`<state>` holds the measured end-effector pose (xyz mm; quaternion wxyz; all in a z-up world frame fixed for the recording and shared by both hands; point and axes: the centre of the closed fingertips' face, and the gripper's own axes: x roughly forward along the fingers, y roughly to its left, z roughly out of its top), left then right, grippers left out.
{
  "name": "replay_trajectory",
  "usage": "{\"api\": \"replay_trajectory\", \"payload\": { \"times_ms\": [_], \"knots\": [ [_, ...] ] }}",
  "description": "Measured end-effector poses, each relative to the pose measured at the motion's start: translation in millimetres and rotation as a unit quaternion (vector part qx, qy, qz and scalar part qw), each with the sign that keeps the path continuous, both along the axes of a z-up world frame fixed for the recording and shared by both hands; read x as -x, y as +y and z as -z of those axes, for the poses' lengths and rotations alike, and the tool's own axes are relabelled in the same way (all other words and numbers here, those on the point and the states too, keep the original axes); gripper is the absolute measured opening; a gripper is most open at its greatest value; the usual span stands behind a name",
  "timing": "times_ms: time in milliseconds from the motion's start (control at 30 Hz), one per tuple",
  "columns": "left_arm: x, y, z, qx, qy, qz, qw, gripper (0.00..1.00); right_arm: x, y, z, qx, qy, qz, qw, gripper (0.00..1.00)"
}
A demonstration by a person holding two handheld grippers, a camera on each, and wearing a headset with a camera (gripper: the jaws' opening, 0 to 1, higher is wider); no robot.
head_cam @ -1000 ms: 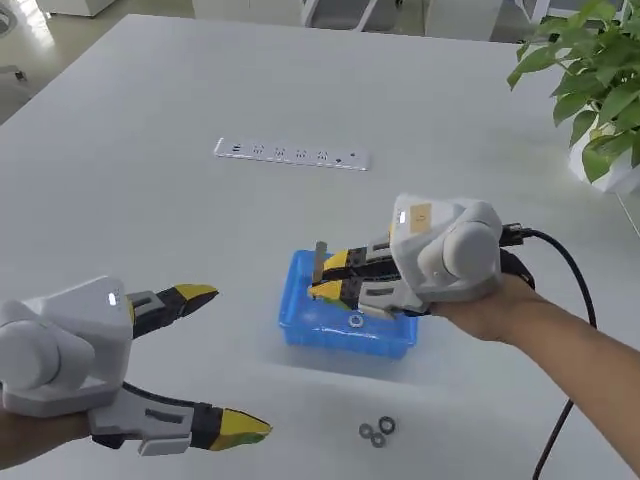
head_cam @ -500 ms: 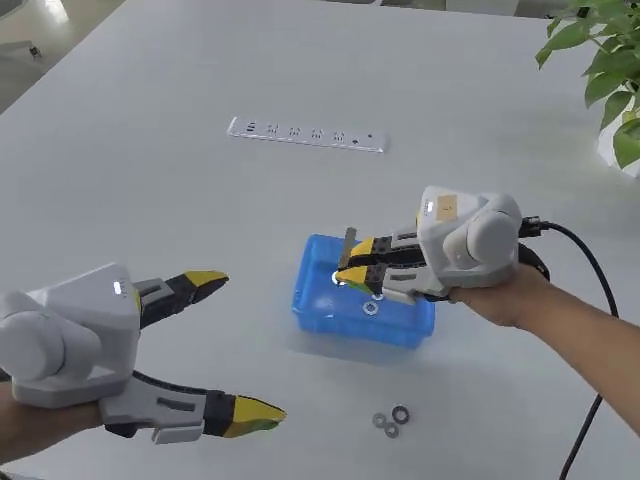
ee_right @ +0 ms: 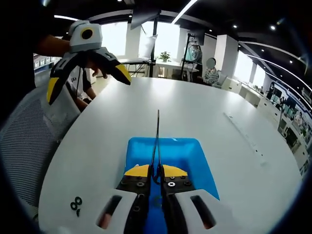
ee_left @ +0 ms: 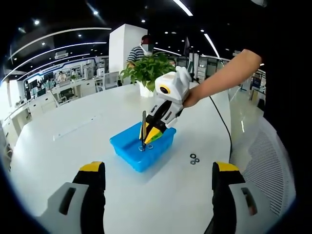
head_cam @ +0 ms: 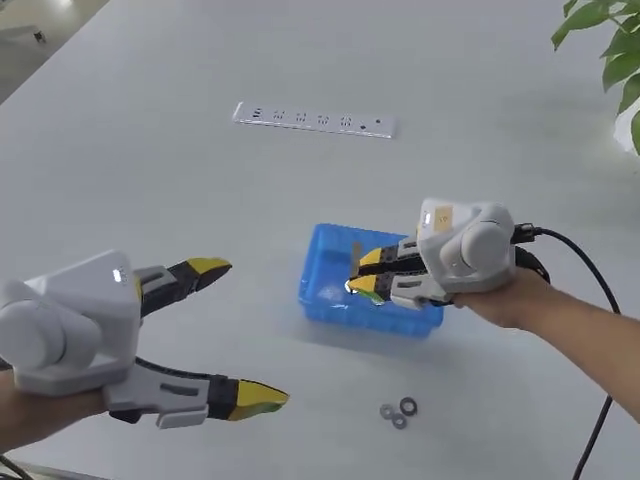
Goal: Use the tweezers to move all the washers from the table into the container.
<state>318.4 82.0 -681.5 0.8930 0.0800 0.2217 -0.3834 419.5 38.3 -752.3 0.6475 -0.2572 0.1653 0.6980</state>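
A blue container (head_cam: 325, 290) sits on the white table in the middle of the head view. My right gripper (head_cam: 366, 276) hovers over it, shut on thin metal tweezers (head_cam: 355, 252) that point into the container (ee_right: 180, 151). In the right gripper view the tweezers (ee_right: 157, 131) run straight ahead from between the yellow jaws of the right gripper (ee_right: 156, 171). Three small washers (head_cam: 400, 410) lie together on the table near the container's front; the washers (ee_right: 75, 203) (ee_left: 194, 159) appear in both gripper views. My left gripper (head_cam: 235, 333) is open and holds nothing, well left of the container (ee_left: 141, 148).
A white power strip (head_cam: 313, 120) lies farther back on the table. Green plant leaves (head_cam: 615, 60) reach in at the top right. A black cable (head_cam: 585, 280) trails from the right gripper. People and desks stand in the office background.
The head camera has shifted. My right gripper sits a little lower over the container and now covers the washer that lay inside it. The left gripper stays open.
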Motion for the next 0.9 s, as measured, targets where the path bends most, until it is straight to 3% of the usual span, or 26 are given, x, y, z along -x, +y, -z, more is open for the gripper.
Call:
{"api": "replay_trajectory", "payload": {
  "times_ms": [400,600,767,900],
  "knots": [
    [-2.0,3.1,4.9,-0.007,0.005,-0.002,1.0,0.93,-0.7,2.3,13.5,0.01,0.01,-0.005,0.9999,0.07],
    [-8.2,1.1,5.8,-0.011,0.008,0.009,0.9999,0.82,-0.1,2.6,14.0,0.016,0.005,-0.007,0.9998,0.08],
    [-17.2,-3.6,1.0,-0.019,-0.001,0.021,0.9996,0.77,0.0,3.1,14.0,0.017,0.003,-0.007,0.9998,0.08],
    [-25.0,-4.5,-0.4,-0.037,-0.003,0.039,0.9985,0.69,0.5,4.0,13.7,0.019,0.0,-0.009,0.9998,0.08]
  ]
}}
